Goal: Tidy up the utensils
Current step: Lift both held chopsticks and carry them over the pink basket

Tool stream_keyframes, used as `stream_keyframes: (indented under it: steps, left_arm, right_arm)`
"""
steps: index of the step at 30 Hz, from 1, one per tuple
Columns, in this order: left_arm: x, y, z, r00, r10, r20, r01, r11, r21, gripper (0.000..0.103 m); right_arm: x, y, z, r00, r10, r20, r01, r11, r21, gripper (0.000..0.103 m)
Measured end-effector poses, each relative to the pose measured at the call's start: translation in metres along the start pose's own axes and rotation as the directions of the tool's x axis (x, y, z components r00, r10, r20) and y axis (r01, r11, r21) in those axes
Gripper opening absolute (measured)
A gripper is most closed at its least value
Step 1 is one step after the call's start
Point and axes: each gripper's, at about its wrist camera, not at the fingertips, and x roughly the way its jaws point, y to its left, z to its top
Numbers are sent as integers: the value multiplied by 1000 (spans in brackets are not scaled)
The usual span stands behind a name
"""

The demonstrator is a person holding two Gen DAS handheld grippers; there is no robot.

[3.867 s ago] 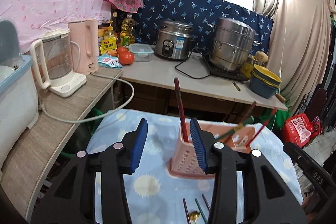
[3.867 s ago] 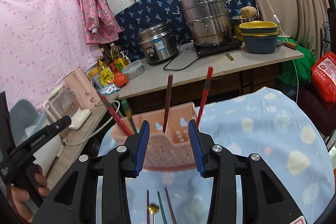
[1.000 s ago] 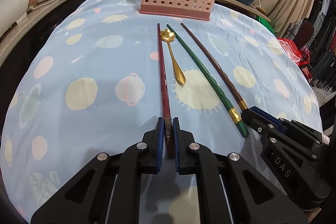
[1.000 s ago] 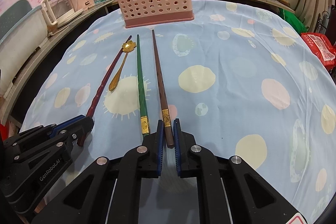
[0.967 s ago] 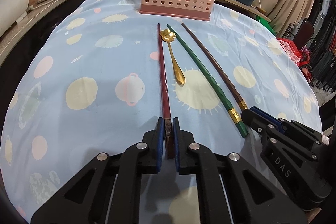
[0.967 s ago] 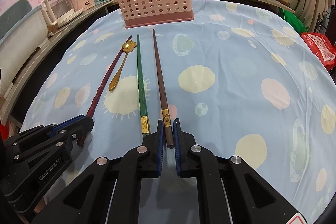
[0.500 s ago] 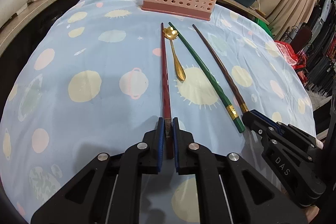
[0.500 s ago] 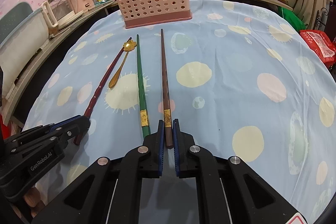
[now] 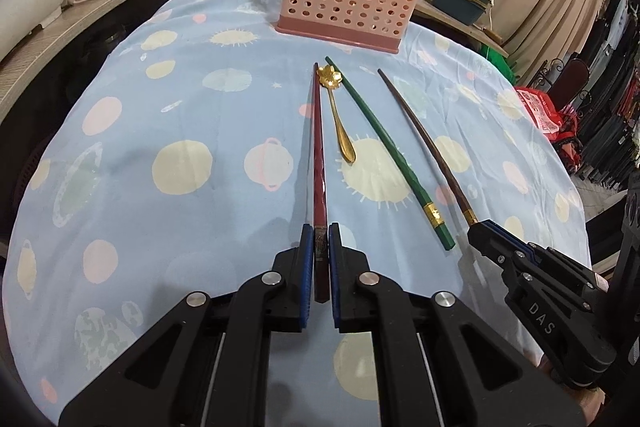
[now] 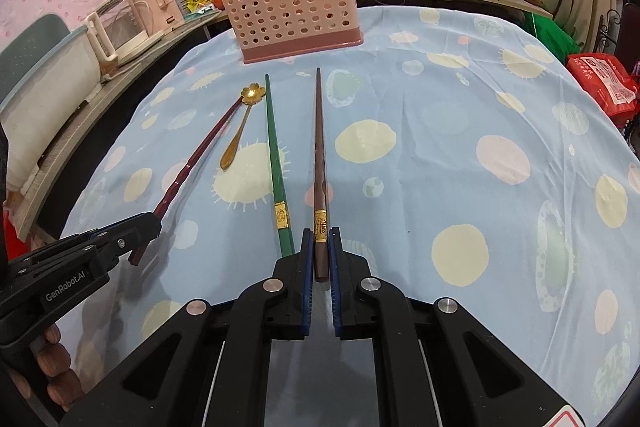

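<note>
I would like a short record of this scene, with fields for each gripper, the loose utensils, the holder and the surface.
left gripper: shut on the thick end of the dark red chopstick
right gripper: shut on the thick end of the brown chopstick
loose utensils: green chopstick and gold spoon, both lying free between the two gripped chopsticks
holder: pink perforated utensil basket, upright beyond the utensils, chopsticks already inside
surface: blue planet-print tablecloth
</note>
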Motion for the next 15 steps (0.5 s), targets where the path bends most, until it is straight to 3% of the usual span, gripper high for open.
stream_keyframes:
  steps: [15]
  left_arm:
    - [-50, -3, 21, 994, -27, 107, 28, 1000, -9, 7]
  right_arm:
    - [-52, -2, 27, 993, 15, 116, -19, 999, 30, 7]
